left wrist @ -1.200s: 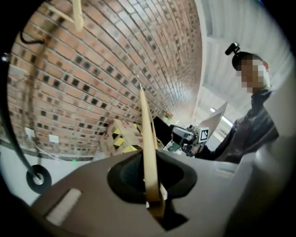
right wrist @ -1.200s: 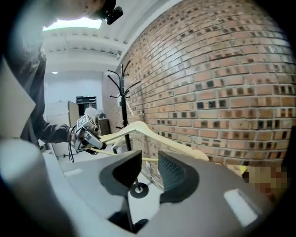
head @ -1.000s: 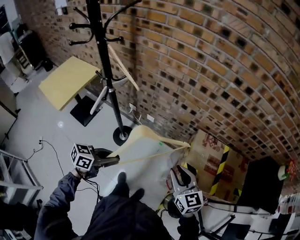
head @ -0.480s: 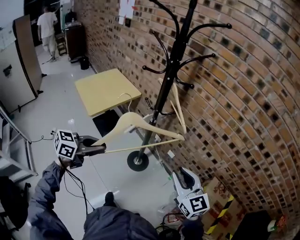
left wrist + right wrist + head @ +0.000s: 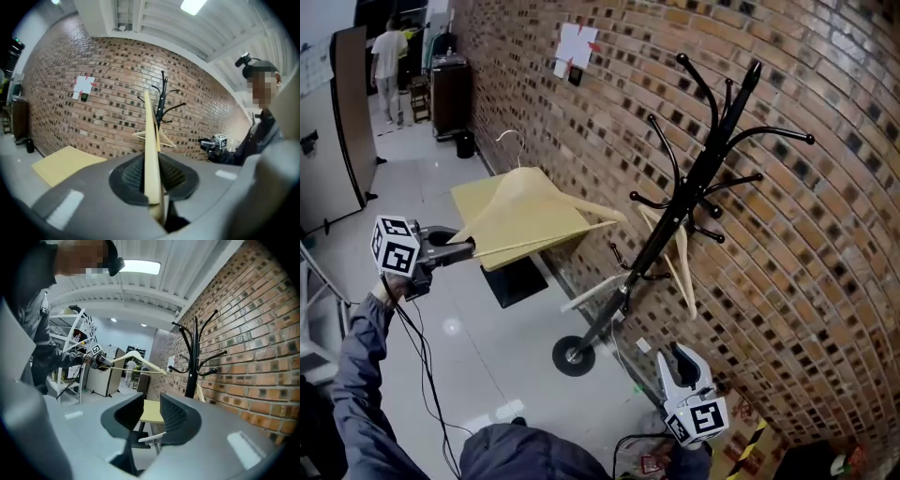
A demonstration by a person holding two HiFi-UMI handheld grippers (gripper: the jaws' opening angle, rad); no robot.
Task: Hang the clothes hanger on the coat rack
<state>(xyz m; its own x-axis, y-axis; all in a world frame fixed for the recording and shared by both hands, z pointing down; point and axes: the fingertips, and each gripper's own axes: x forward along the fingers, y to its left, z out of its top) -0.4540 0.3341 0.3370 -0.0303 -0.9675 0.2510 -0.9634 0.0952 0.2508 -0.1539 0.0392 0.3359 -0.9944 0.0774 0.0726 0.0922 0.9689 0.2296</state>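
- 9 o'clock, head view: L gripper (image 5: 461,249), clenched on the near end of the wooden clothes hanger (image 5: 534,199), about where bottom bar meets shoulder. In L gripper view, pads (image 5: 129,176) pinching the wood edge-on.
- 10–11 o'clock: hanger in the air, upright, wire hook (image 5: 514,141) at its 12 o'clock, free end toward 3 o'clock. Above the yellow table (image 5: 469,199), well apart from the rack, not yet hung.
- 2–3 o'clock: black coat rack (image 5: 694,192) by the brick wall (image 5: 787,300). Upper pegs (image 5: 778,134) bare; second hanger (image 5: 680,253) already on a lower peg, at 6 o'clock of them.
- 5 o'clock: R gripper (image 5: 682,361), fingers released, nothing betw. them, low and near the rack's base (image 5: 573,356).
- Step in hand, prob.: carry toward the rack, approx. halfway thru task.
- To do it well: hold the pinch firm, since a grip this far from the hook means a long lever and likely droop or twist. Lift hook above a bare upper peg, approach from 9 o'clock, then lower onto it. Stay clear of the second hanger. Let go only once hook sits on the peg. R gripper free to steady the far shoulder if needed.
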